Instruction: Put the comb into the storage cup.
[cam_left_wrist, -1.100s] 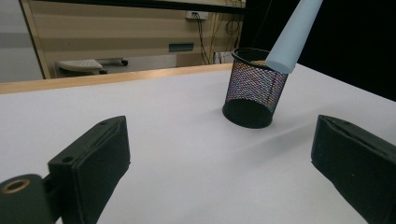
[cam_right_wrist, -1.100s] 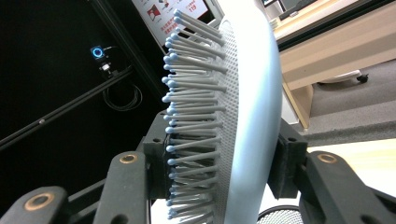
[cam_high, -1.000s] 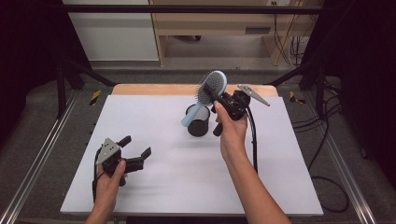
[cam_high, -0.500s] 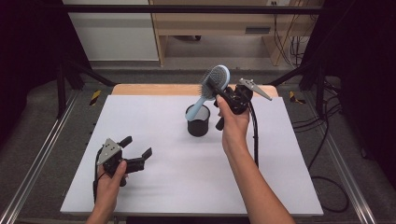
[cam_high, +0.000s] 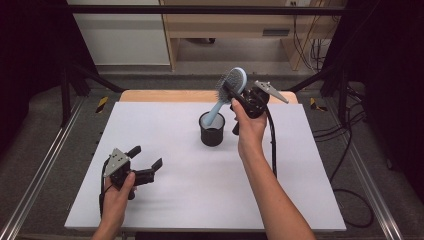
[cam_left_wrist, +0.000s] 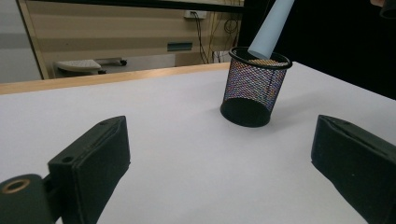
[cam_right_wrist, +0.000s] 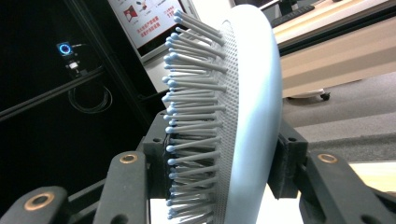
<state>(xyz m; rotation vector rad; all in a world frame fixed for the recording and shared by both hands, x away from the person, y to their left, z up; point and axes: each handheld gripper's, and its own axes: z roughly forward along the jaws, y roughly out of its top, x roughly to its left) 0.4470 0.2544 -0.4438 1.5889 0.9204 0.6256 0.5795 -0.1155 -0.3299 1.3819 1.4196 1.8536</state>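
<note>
A light-blue hairbrush (cam_high: 230, 81) is tilted over the table, its head up and its handle (cam_left_wrist: 271, 27) reaching down into a black mesh cup (cam_high: 212, 130). My right gripper (cam_high: 233, 93) is shut on the brush head, above and to the right of the cup. In the right gripper view the jaws press both sides of the bristled head (cam_right_wrist: 243, 107). My left gripper (cam_high: 146, 161) rests at the front left of the table, open, with nothing between its jaws. The left gripper view has the cup (cam_left_wrist: 254, 88) standing ahead on the white surface.
The white tabletop (cam_high: 190, 200) has a wooden strip (cam_high: 165, 95) along its far edge. Metal rails (cam_high: 40, 170) run along the left side. Cables (cam_high: 350, 150) lie on the floor to the right. The right gripper's cable (cam_high: 272, 145) hangs beside the forearm.
The mesh cup leaned over a second ago and now stands upright. The right gripper has lifted the brush head slightly up and right. The left gripper has stayed put.
</note>
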